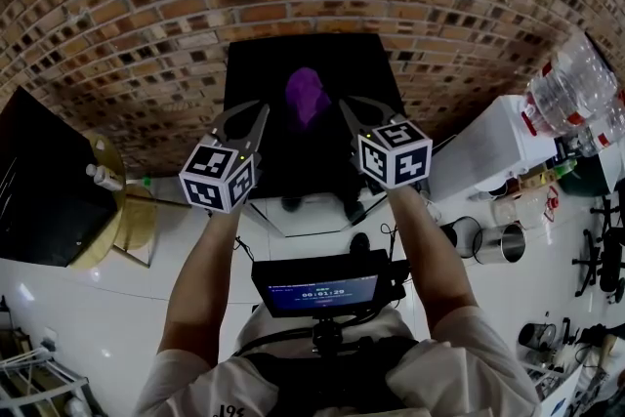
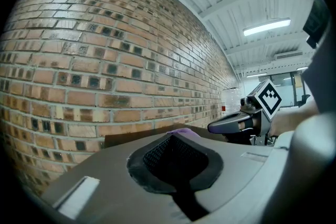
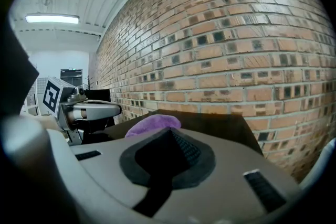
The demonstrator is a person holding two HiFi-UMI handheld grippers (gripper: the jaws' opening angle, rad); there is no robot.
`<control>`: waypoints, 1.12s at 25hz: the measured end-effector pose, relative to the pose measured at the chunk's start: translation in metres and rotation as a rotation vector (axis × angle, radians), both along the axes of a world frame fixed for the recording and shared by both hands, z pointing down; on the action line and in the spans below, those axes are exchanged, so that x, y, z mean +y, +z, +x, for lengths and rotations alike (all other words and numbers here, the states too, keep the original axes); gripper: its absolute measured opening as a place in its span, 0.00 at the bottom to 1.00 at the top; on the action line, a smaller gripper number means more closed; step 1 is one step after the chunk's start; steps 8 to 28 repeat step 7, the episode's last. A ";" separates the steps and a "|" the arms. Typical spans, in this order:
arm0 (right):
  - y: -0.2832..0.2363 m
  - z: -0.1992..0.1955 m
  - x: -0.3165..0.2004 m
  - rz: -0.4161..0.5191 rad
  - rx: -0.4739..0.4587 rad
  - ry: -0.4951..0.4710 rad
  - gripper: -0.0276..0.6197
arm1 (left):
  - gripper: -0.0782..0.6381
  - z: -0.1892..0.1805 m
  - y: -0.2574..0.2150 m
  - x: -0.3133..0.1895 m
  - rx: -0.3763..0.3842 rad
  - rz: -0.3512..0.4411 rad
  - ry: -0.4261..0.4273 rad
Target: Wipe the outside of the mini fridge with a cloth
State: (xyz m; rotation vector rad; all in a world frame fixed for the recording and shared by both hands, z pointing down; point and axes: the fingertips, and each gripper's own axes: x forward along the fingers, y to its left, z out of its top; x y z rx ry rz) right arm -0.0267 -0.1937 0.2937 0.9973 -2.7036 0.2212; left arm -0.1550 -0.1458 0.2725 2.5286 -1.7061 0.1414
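A black mini fridge (image 1: 273, 73) stands against the brick wall, seen from above. A purple cloth (image 1: 307, 94) lies bunched on its top; it also shows in the right gripper view as the cloth (image 3: 154, 124) and, just as a sliver, in the left gripper view as the cloth (image 2: 183, 132). My left gripper (image 1: 262, 110) hovers over the fridge's left part, shut and empty. My right gripper (image 1: 344, 104) hovers to the right of the cloth, also shut with nothing between its jaws. Both point toward the wall, short of the cloth.
A black box (image 1: 39, 181) and a round wooden board (image 1: 117, 210) stand at the left. A white appliance (image 1: 488, 146), plastic bottles (image 1: 571, 83) and metal cups (image 1: 503, 242) sit at the right. A screen (image 1: 317, 286) hangs at the person's chest over the white floor.
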 end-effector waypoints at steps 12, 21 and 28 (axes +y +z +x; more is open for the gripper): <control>0.000 -0.003 0.000 0.000 0.008 -0.004 0.05 | 0.12 -0.002 -0.001 0.000 -0.001 -0.001 0.000; 0.000 -0.003 0.000 0.000 0.008 -0.004 0.05 | 0.12 -0.002 -0.001 0.000 -0.001 -0.001 0.000; 0.000 -0.003 0.000 0.000 0.008 -0.004 0.05 | 0.12 -0.002 -0.001 0.000 -0.001 -0.001 0.000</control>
